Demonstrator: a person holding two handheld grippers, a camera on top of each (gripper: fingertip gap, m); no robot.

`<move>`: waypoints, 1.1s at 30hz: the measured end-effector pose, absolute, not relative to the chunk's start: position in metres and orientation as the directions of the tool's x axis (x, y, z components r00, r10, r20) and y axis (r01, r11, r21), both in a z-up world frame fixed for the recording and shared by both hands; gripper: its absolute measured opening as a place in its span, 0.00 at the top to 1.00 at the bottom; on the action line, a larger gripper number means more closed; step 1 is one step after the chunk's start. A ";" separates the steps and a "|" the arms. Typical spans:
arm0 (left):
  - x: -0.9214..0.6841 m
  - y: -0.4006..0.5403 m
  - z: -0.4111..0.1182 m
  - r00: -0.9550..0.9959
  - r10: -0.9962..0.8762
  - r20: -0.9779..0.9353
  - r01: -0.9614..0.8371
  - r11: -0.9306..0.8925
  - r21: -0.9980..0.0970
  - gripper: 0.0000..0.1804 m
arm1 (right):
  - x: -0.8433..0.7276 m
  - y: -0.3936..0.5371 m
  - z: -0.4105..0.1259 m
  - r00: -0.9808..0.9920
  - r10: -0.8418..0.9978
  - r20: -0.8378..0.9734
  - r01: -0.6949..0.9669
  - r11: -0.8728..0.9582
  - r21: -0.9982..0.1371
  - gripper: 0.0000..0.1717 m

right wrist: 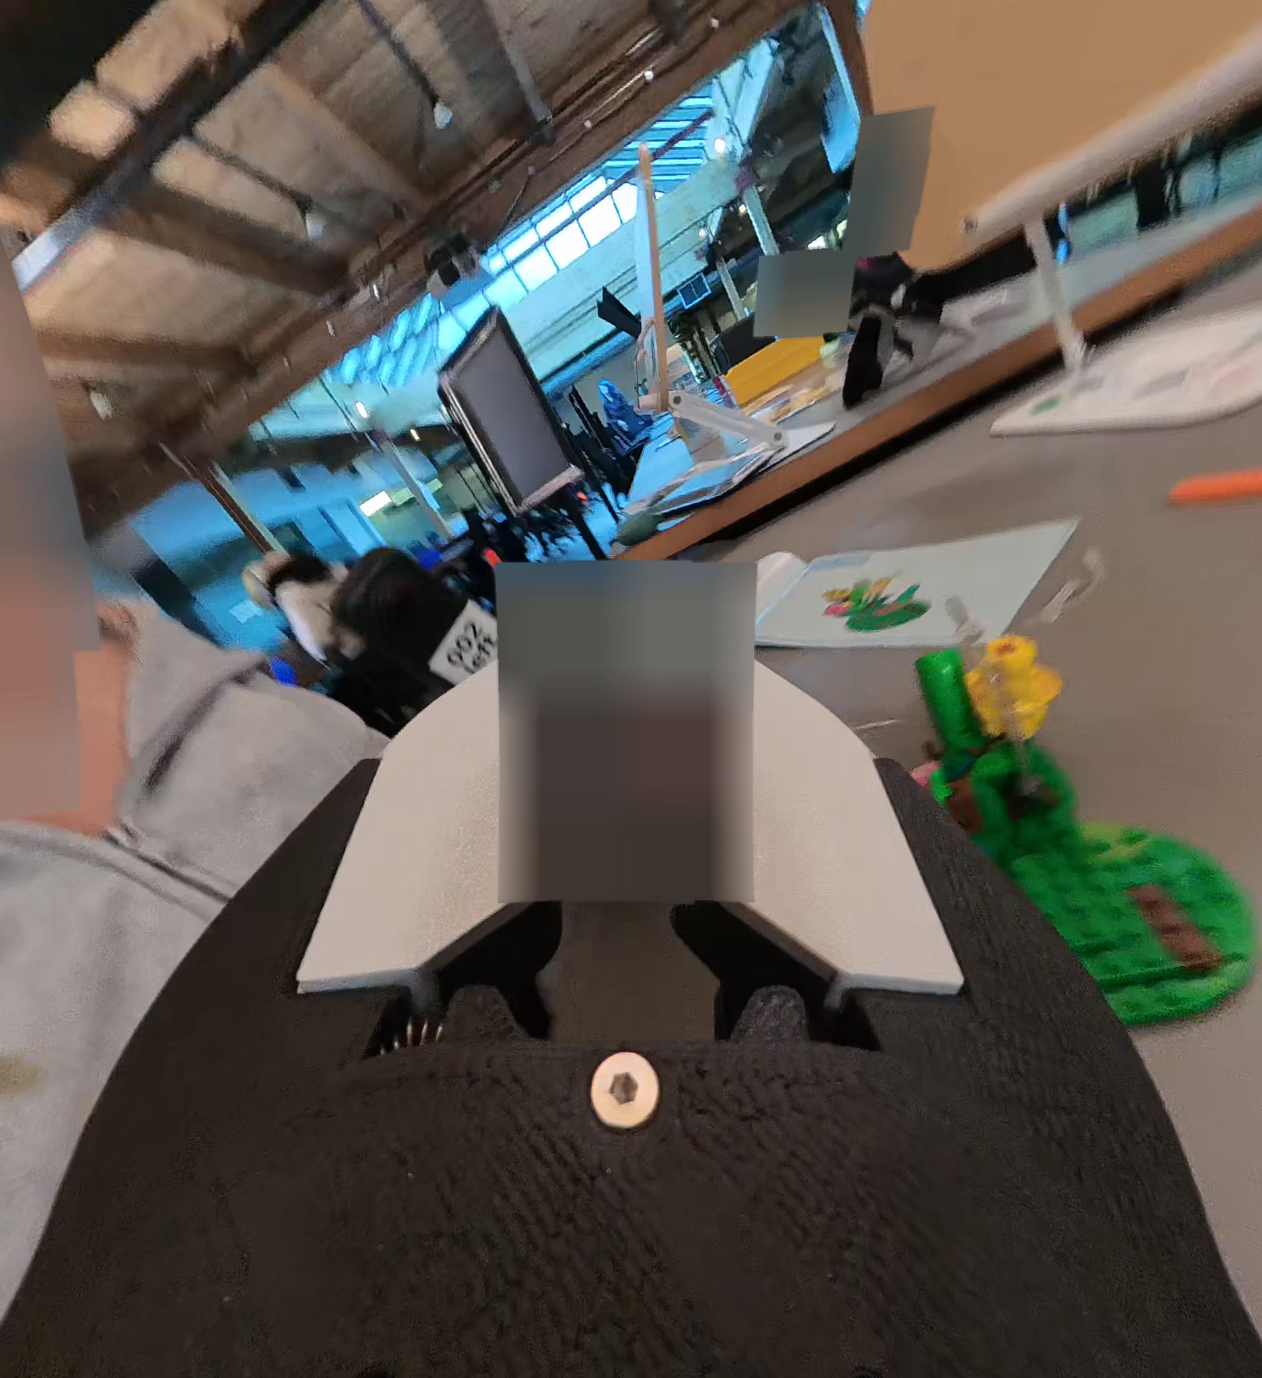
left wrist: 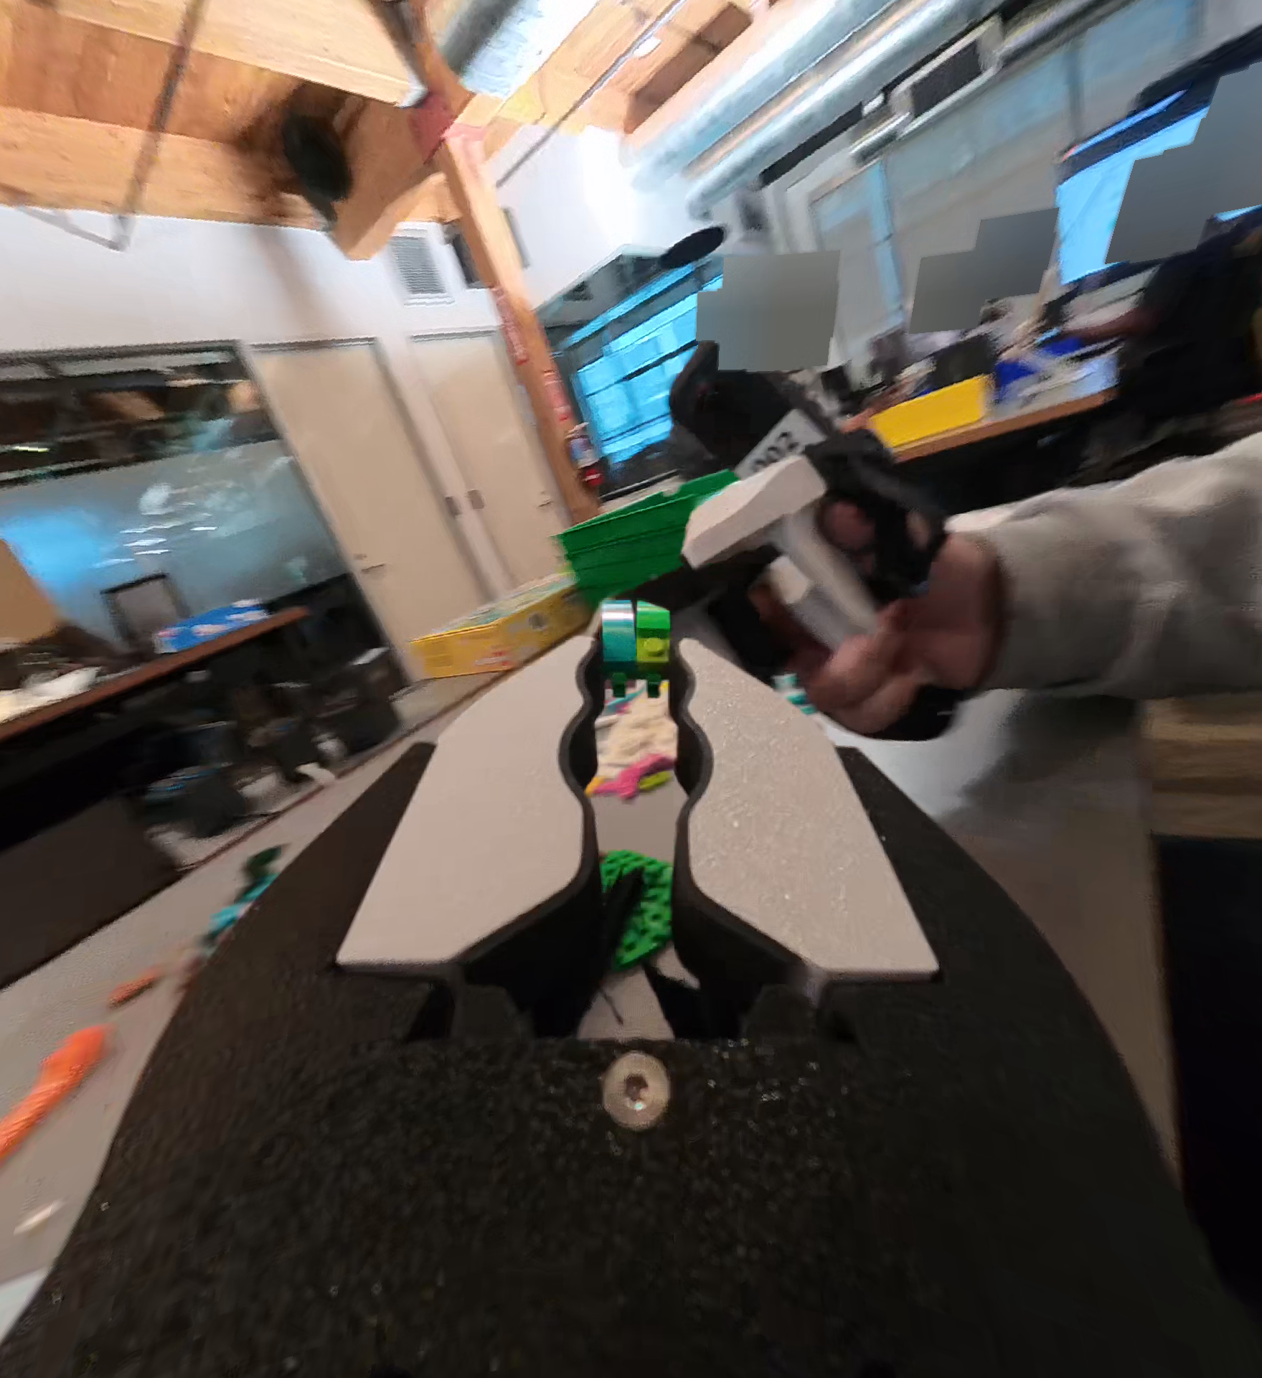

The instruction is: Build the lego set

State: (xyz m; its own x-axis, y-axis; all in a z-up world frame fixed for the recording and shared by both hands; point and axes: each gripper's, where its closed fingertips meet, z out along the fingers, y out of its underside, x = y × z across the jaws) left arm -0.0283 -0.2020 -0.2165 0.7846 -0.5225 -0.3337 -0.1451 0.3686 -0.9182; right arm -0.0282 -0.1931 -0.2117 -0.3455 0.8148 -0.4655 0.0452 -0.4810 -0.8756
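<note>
My left gripper [left wrist: 635, 656] is shut on a small brick piece [left wrist: 646, 634], teal on one side and lime green on the other, with two green pegs below. It holds the piece in the air above the grey table [left wrist: 985, 753]. The right gripper's white finger [left wrist: 754, 514], held by a hand, shows just beyond the piece in the left wrist view. A green flat stepped piece [left wrist: 620, 548] lies at its tip; I cannot tell whether they touch. In the right wrist view a mosaic patch hides the right fingertips. A brick flower model [right wrist: 1008, 693] on a green base [right wrist: 1134, 917] stands to the right.
A yellow box [left wrist: 493, 634] lies at the table's far end. Loose pieces [left wrist: 635, 738] and green plates [left wrist: 639, 895] lie below my left gripper, with an orange piece [left wrist: 24, 1111] at the left. A booklet [right wrist: 911, 589] lies beyond the model. A grey sleeve [left wrist: 1149, 567] reaches in. My left and right fingertips are right by each other.
</note>
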 end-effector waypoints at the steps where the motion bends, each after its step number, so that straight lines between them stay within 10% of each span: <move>1: -0.023 -0.205 -0.218 0.747 -0.595 -0.298 -0.095 0.349 -0.932 0.91 | -0.024 -0.193 -0.212 -0.347 0.861 -0.373 0.029 -0.387 -0.922 0.76; 9: -0.009 -0.216 -0.223 0.539 -0.840 -0.061 0.127 0.152 -0.980 0.91 | -0.009 -0.213 -0.217 -0.409 0.910 -0.066 0.070 -0.040 -0.997 0.80; 33: 0.009 -0.235 -0.230 0.392 -0.917 -0.075 0.105 0.126 -0.986 0.91 | 0.001 -0.237 -0.222 -0.572 0.812 -0.116 0.111 -0.063 -0.992 0.94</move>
State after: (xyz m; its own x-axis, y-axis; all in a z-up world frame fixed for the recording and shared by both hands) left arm 0.0087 -0.2350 -0.2298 0.3921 -0.9168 -0.0754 0.1049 0.1260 -0.9865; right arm 0.0012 -0.2366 -0.2219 -0.5723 0.8119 -0.1157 0.1112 -0.0630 -0.9918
